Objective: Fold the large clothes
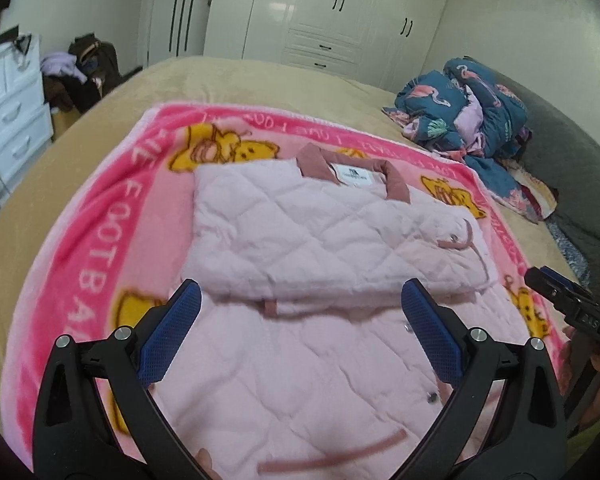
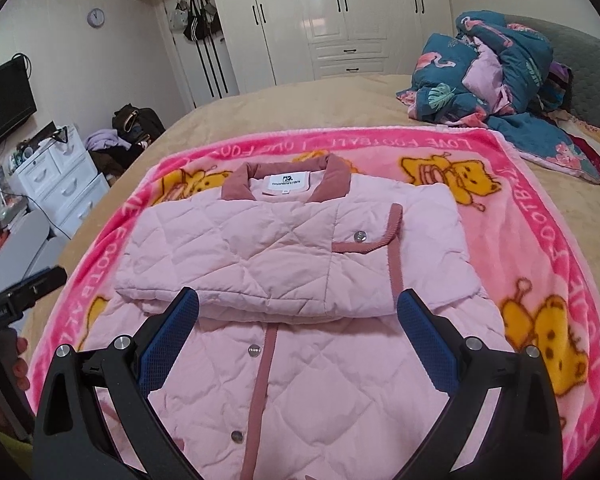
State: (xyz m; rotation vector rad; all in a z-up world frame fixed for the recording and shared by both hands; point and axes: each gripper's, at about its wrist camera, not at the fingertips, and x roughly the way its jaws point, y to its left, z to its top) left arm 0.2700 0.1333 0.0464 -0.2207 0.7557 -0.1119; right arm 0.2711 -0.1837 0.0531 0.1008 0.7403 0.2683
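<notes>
Closest to me is the bottom half of the pink quilted jacket (image 2: 300,380). It lies flat right under my right hand-held gripper (image 2: 298,308), whose blue pads are spread wide apart and hold nothing. My left hand-held gripper (image 1: 300,300) is wide open and holding nothing too.

The jacket lies on a pink cartoon blanket (image 2: 540,216), and the blanket is spread on the bed (image 2: 340,96). The sleeves look already folded in across the chest, making a thick pad just past my pads. The dark pink collar (image 2: 332,176) is at the far end.

I think I am in the middle of the folding. The sides are in, and the bottom half is not yet folded up. Next I would need to bring both grippers down to the near hem, one at each corner, pinch through the puffy cloth, and lift it over toward the collar. The jacket is thick, so it may spring back open.

The right view is sharp and shows the row of snap buttons (image 2: 254,350), a wall clock (image 2: 95,17) and a dark TV screen (image 2: 4,104). The left view is blurry and shows none of these clearly, but it does show my right gripper at its right edge. Both show the bundled flamingo quilt (image 2: 496,68) at the far right.
</notes>
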